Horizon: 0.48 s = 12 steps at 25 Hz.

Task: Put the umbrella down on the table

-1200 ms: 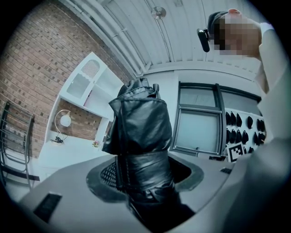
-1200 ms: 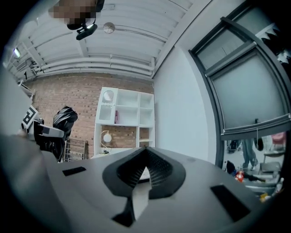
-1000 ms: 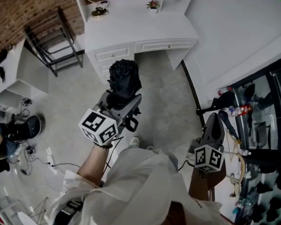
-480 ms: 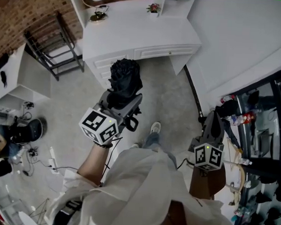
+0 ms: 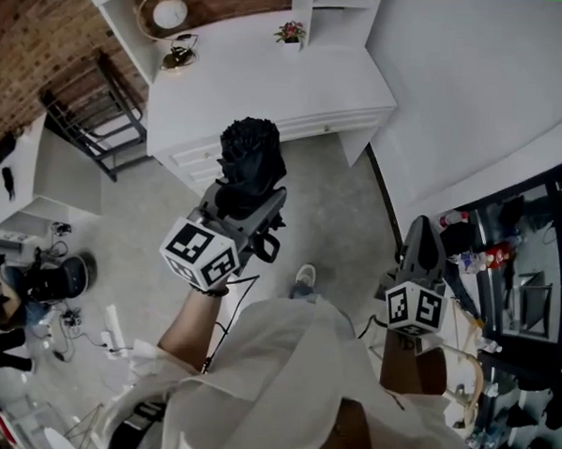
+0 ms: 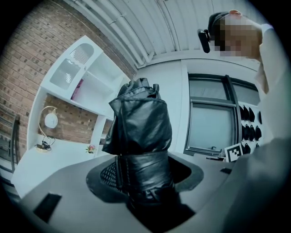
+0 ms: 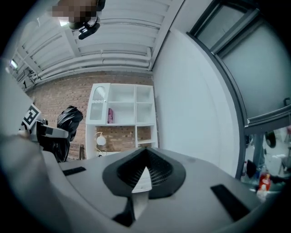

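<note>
The left gripper [image 6: 144, 191] has its jaws clamped on the strapped band of the folded black umbrella [image 6: 142, 123], whose crumpled bulk juts beyond the fingertips, well short of the white table [image 5: 270, 82]; the right gripper [image 7: 141, 177] has its jaws together on nothing; the umbrella looks light, slick-skinned over a stiff core, best held at that band.

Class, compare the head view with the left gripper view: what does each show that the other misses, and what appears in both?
Only the head view: the person's shoe on the grey floor, and the drawer fronts. Only the left gripper view: the upper shelf compartments, the ribbed ceiling and the glazed panels. Both: the folded black umbrella clamped in the left gripper, the white table, its lamp and small flower pot.
</note>
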Motion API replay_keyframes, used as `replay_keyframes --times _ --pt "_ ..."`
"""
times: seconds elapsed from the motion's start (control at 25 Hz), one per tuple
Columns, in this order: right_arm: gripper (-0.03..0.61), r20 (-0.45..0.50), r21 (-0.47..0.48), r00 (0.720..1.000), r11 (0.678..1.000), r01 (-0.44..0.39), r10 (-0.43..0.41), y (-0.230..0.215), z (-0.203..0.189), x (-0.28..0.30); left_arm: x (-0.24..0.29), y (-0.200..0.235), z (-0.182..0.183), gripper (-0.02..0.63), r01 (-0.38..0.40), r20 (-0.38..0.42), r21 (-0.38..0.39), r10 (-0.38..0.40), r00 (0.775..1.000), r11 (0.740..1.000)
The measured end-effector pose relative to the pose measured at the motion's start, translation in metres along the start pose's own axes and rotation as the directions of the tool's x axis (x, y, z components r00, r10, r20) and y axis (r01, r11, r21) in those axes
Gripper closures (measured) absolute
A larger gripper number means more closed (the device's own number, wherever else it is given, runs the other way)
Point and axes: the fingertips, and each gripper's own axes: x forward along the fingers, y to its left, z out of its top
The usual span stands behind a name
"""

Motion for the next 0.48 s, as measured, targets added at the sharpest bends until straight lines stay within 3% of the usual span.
replay_keyframes --times 0.48 --pt "0.561 -0.002 0.019 1.000 0.999 -0.026 0.026 -0.067 -0.005 0.069 0.094 0.001 0.005 0.341 -0.021 -0.002 0.019 0.021 1.000 1.000"
